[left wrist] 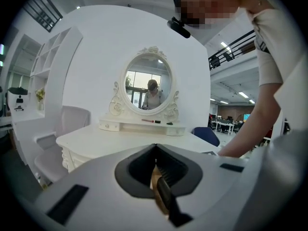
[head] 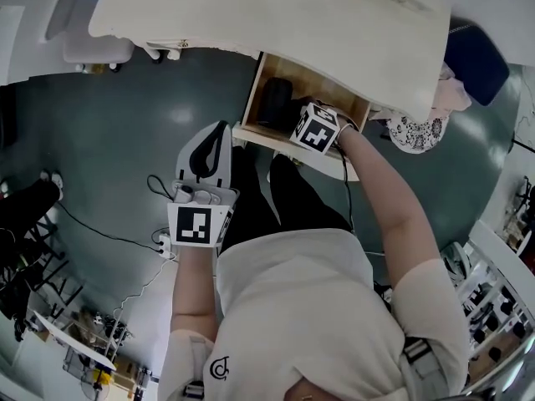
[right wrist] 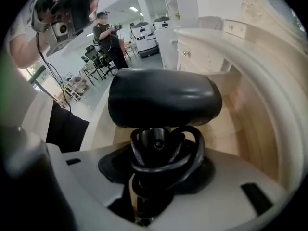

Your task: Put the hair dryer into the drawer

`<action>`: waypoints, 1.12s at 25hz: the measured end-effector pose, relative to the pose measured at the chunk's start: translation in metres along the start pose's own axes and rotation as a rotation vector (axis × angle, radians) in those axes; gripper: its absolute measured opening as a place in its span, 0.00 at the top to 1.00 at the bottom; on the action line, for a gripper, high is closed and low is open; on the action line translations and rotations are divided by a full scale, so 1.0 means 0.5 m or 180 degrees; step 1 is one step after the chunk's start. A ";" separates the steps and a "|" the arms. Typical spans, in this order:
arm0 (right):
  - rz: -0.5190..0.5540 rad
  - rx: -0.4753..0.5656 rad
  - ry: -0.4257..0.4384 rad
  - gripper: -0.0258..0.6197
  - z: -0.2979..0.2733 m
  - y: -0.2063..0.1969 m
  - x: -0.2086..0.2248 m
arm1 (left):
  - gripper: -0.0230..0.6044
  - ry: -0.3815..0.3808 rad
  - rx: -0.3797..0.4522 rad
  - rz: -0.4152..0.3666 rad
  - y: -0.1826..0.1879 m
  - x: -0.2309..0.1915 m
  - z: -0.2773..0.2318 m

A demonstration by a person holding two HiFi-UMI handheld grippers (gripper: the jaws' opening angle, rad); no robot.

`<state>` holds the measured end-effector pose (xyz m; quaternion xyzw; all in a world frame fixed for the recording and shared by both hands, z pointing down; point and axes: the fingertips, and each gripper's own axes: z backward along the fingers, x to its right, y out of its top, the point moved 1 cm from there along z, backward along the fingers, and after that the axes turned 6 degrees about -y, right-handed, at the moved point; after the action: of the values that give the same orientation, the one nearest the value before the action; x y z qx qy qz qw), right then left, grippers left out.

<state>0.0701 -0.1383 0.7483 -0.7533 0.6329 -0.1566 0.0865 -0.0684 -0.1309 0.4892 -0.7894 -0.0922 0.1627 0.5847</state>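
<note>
The black hair dryer [right wrist: 163, 97] has its cord wound round the handle, and my right gripper [right wrist: 156, 148] is shut on that handle. In the head view the right gripper [head: 297, 114] reaches steeply down into the open wooden drawer [head: 347, 98] under the white dressing table [head: 276, 15]. The hair dryer [head: 276, 98] shows as a dark shape inside the drawer. The drawer's light wood walls [right wrist: 250, 129] surround the dryer on the right. My left gripper [head: 221, 127] hangs over the floor to the left of the drawer, shut and empty; its jaw tips [left wrist: 155, 149] meet.
An oval mirror [left wrist: 148, 84] stands on the dressing table top [left wrist: 120, 138]. A blue chair [head: 476, 61] and a patterned cushion [head: 416, 132] sit right of the drawer. Cables [head: 100, 232] run across the grey floor at left. Another person [right wrist: 108, 40] stands far off.
</note>
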 end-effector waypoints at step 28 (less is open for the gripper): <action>-0.0417 -0.0108 0.0258 0.46 -0.009 -0.002 0.013 | 0.94 -0.0114 -0.0186 0.0052 0.006 -0.041 -0.062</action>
<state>0.0703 -0.1444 0.7537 -0.7875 0.5877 -0.1815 0.0376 -0.0761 -0.1665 0.4975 -0.8038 -0.1009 0.1788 0.5583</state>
